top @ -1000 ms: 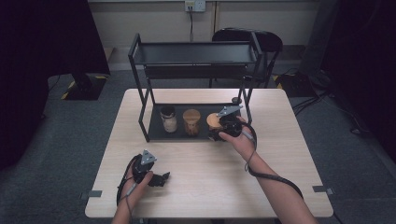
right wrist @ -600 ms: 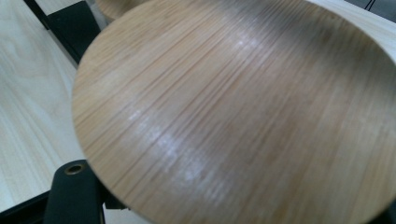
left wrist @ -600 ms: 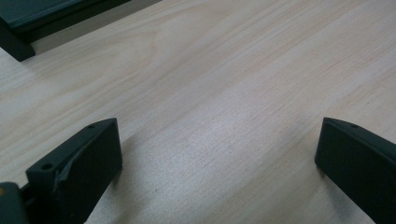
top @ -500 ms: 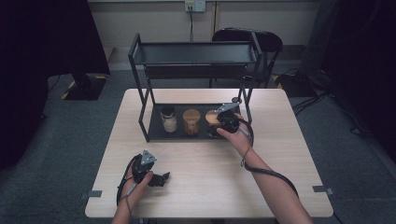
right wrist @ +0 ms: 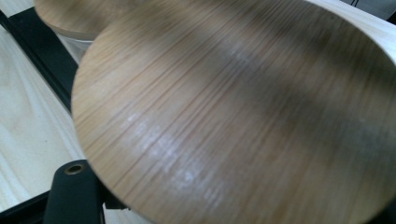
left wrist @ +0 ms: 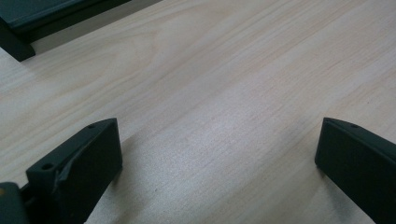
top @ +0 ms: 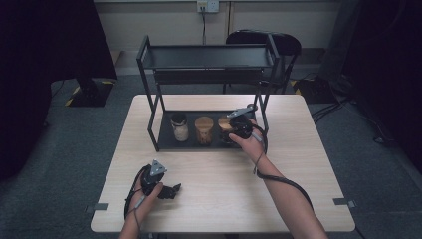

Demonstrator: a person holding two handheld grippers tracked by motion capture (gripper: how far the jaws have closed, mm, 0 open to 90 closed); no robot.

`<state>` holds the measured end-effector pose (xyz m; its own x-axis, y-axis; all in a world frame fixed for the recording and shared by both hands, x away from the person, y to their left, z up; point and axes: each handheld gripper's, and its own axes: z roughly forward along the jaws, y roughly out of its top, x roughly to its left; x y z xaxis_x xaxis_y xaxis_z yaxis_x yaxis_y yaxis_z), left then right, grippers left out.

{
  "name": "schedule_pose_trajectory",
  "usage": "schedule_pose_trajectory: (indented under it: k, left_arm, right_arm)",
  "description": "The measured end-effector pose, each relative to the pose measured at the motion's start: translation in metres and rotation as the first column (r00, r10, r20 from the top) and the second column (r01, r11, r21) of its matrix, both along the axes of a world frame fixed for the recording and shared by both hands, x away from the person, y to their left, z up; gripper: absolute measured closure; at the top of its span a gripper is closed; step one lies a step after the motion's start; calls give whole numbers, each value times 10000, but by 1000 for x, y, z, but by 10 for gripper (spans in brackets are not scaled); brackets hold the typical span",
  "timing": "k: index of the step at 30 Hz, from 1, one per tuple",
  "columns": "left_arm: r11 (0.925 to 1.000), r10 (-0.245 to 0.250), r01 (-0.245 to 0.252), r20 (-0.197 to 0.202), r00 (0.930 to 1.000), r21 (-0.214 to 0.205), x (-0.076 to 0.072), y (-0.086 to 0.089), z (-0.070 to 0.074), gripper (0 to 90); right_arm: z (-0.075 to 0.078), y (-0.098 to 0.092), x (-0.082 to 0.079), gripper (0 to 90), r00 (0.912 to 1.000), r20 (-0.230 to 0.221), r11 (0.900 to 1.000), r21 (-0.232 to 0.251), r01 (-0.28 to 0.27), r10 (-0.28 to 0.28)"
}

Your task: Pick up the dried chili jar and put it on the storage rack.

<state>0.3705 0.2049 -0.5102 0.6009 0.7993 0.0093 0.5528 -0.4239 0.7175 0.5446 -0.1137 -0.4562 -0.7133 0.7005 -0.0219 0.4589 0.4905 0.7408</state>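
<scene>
Three jars stand in a row on the bottom tray of a black two-tier rack point(top: 149, 84) at the far middle of the pale wooden tabletop point(top: 298, 164), lined up as if being stocked side by side. From the near right, a person's forearm stretches diagonally toward the tray, wrist bent to carry the right claw point(top: 234, 133) in under the upper shelf, where it is clamped shut on the rightmost, wooden-lidded jar point(right wrist: 243, 116) at the tray's right end; the right gripper view has that bamboo-grained lid hard up against the lens, one black jaw at its lower left edge and a neighbouring lid point(right wrist: 79, 18) beyond. Whether the jar's base rests on the tray cannot be told. Near the left front edge, the left claw point(top: 171, 190) lies low on the bare wood, jaws spread wide with nothing between them, apparently parked while the other hand works.
</scene>
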Motion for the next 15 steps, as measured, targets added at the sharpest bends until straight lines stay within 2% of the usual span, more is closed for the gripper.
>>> schedule_pose_trajectory:
  k: [15]
  left_arm:
    - [10000,2,-2,1,10000,-2,0,0,0,2]
  right_arm:
    - [-11,-2,11,255,9992,-144,9993,-134,361,-363]
